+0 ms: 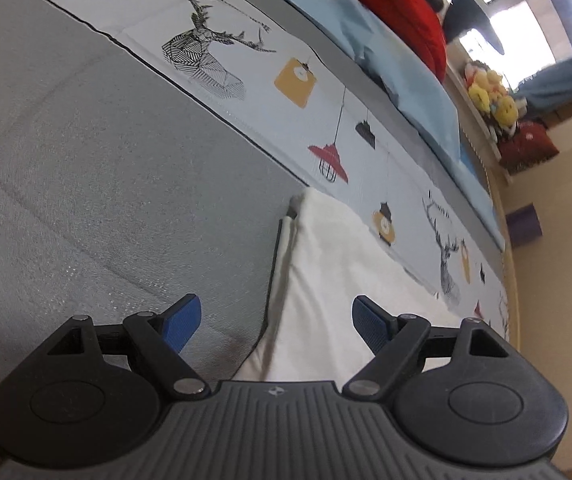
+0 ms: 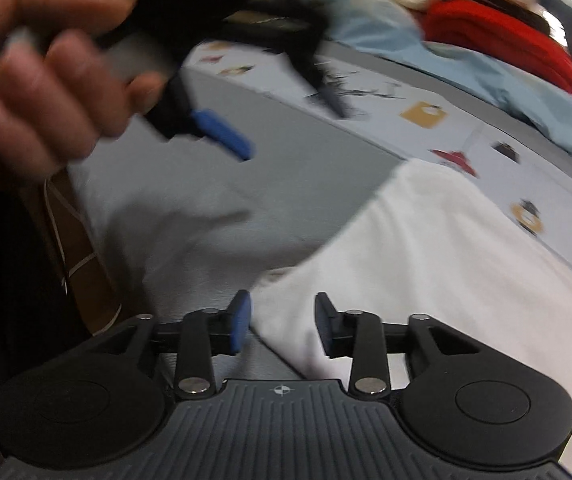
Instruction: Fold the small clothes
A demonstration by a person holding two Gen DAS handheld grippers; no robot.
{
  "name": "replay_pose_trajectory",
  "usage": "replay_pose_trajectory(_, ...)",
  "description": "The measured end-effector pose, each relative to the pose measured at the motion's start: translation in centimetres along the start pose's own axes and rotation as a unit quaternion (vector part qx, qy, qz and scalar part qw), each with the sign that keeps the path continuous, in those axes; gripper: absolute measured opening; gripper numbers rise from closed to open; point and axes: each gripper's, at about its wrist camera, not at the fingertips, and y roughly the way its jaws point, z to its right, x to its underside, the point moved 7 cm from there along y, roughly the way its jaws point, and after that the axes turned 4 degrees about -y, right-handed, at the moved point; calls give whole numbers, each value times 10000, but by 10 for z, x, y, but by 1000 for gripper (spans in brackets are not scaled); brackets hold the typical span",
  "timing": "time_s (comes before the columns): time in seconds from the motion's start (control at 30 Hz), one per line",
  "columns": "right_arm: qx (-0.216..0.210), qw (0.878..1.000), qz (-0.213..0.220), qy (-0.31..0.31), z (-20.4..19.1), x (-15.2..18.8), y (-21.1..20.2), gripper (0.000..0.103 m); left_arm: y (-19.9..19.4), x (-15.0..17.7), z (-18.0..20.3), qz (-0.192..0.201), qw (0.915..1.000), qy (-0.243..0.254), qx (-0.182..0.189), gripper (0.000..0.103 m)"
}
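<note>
A white folded garment (image 1: 334,280) lies on the grey bed cover (image 1: 105,168), its dark-trimmed left edge straight ahead of my left gripper (image 1: 275,320). The left gripper is open and empty, hovering above the garment's near left edge. In the right wrist view the same white garment (image 2: 426,248) spreads to the right. My right gripper (image 2: 281,324) is open, its jaws on either side of the garment's near corner, not closed on it. The left gripper (image 2: 221,136) and the hand holding it show blurred at the upper left of the right wrist view.
A printed sheet with deer and lamps (image 1: 245,64) runs behind the garment. Beyond it lie a light blue cloth (image 1: 406,72) and a red garment (image 1: 398,12). Stuffed toys (image 1: 490,92) sit on a shelf at right. The bed's wooden edge (image 2: 81,248) is at left.
</note>
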Motion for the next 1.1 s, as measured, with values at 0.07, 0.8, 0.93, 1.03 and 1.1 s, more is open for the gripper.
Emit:
replay_pose_trajectory(0.07, 38, 9996, -116, -242, -14, 0, 14, 40, 2, 1, -4, -88, 9999, 63, -34, 86)
replay_pose_trajectory(0.8, -122, 9945, 929, 469, 27, -24, -42, 7, 125, -6, 51, -1301, 9895, 398, 497, 86)
replay_pose_trajectory(0.93, -213, 9926, 1054, 566, 35, -21, -56, 7, 143, -3, 56, -1276, 9894, 658, 235, 32)
replay_pose_trajectory(1.03, -272, 9919, 1046, 665, 39, -22, -60, 7, 130, -9, 57, -1071, 9915, 680, 280, 17)
replay_pose_trajectory(1.1, -367, 9906, 1070, 771, 37, -27, -59, 7, 107, -18, 56, -782, 9936, 737, 346, 15)
